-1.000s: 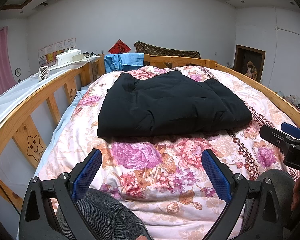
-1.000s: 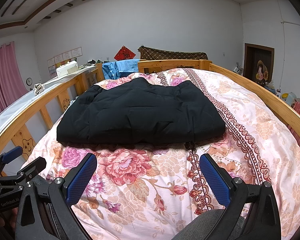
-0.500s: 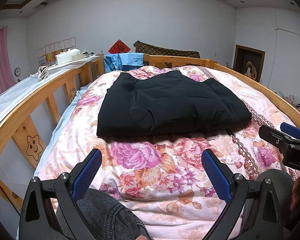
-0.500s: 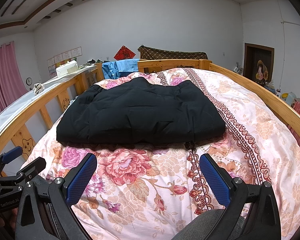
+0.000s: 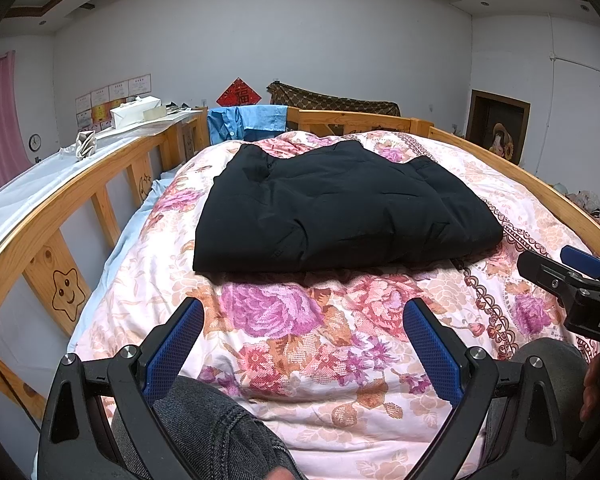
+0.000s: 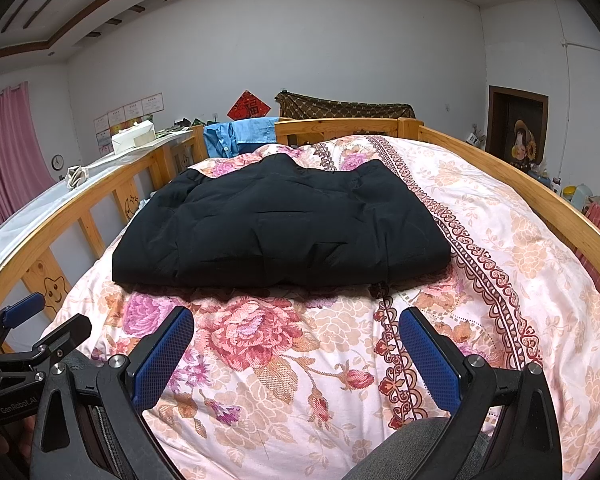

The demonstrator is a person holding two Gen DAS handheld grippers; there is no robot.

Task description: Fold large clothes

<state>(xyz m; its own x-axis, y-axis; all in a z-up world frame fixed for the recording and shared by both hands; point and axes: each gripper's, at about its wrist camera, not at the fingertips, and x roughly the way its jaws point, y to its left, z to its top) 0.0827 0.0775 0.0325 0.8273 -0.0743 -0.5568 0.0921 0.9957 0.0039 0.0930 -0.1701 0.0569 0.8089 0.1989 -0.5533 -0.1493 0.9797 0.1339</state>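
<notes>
Both the left gripper [image 5: 300,352] and right gripper [image 6: 296,352] are spread, empty; reach to 12 o'clock, pinch the black jacket's [image 5: 340,208] near corners evenly.

The right gripper [image 5: 580,280] is cut off by the right edge of the left wrist view. The papers on the wall [image 6: 130,114] are too small to read. The black jacket [image 5: 340,208] hides its own folded layers.

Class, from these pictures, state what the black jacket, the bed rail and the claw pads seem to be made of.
Black jacket: likely padded synthetic fabric, matte; puffy, stitched panels.
Bed rail: pale wood, seemingly varnished; grain, knots, slight sheen.
Left claw pads: probably blue rubber or plastic; fine dotted texture.
</notes>
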